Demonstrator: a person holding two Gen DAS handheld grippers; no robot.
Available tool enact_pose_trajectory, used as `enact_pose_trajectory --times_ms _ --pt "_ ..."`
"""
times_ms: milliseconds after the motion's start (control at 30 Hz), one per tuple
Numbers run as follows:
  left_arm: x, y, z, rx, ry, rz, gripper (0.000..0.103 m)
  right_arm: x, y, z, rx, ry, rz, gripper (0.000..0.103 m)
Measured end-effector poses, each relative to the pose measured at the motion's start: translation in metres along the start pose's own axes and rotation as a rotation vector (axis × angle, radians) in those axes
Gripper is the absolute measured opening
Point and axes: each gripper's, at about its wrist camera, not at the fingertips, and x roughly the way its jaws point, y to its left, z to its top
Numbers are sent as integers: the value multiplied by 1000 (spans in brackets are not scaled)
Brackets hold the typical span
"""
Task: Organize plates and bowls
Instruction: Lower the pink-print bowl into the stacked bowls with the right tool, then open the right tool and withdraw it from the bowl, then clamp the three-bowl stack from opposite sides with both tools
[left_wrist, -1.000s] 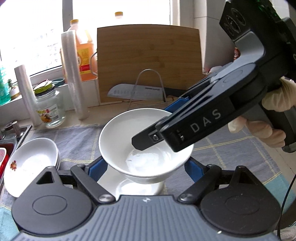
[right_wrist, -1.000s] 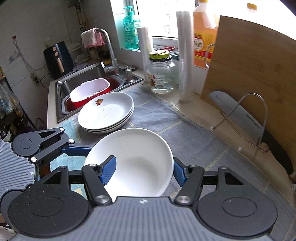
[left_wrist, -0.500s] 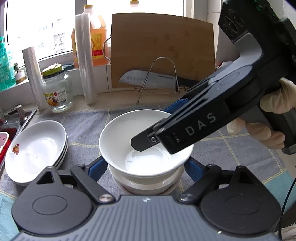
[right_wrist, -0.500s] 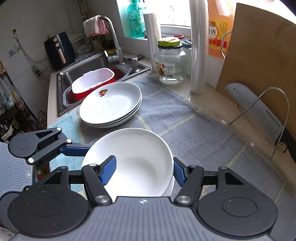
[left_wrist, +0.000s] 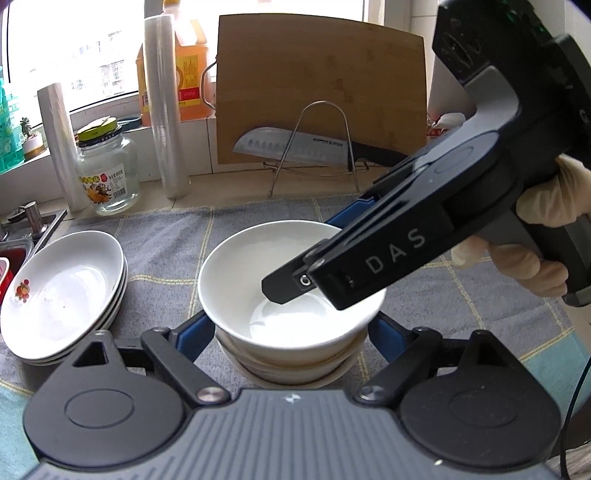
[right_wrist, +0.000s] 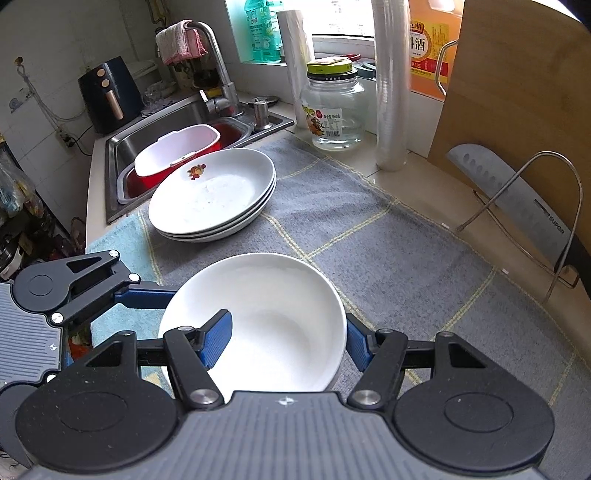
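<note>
A white bowl (left_wrist: 288, 295) sits on top of a stack of white bowls (left_wrist: 295, 365) on the grey cloth. My right gripper (right_wrist: 288, 339) has one finger inside the bowl (right_wrist: 266, 317) and one outside, clamping its rim. My left gripper (left_wrist: 291, 336) is open, its blue fingers on either side of the bowl stack, not pressing it. The right gripper's body (left_wrist: 406, 236) reaches over the bowl in the left wrist view. A stack of white plates (left_wrist: 62, 291) with a small fruit print lies to the left, also in the right wrist view (right_wrist: 214, 195).
A grey checked cloth (right_wrist: 388, 251) covers the counter. Behind stand a glass jar (left_wrist: 107, 170), film rolls (left_wrist: 162, 107), an oil bottle, a wooden board (left_wrist: 317, 85) and a knife on a wire rack (left_wrist: 295, 147). A sink (right_wrist: 155, 133) with a red tub lies far left.
The bowl held by the right gripper has come down onto the bowl stack. Both grippers moved down and back with it; the plate stack now shows more fully.
</note>
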Motion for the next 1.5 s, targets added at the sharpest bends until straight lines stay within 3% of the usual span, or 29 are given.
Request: enact_pose_trajectory --times_ms 400,533,667,733,1133,1500 --pt "1 -1 1 -4 2 0 92 2 -1 -2 -1 4 -4 71" --pt "1 -2 1 -5 -3 4 95 2 1 -3 -8 3 -4 78" --pt "-3 0 0 -8 -8 -7 97 -1 3 -5 -13 -8 -8 99" --pt "-6 0 -1 -8 -13 -10 99 -4 4 -6 -17 -20 -18 103" --pt "-22 -4 -5 -8 -30 -7 99 -15 4 -16 6 -44 -29 103" --pt "-40 -12 -13 -55 -45 5 101 -52 0 -42 -48 -139 -24 103"
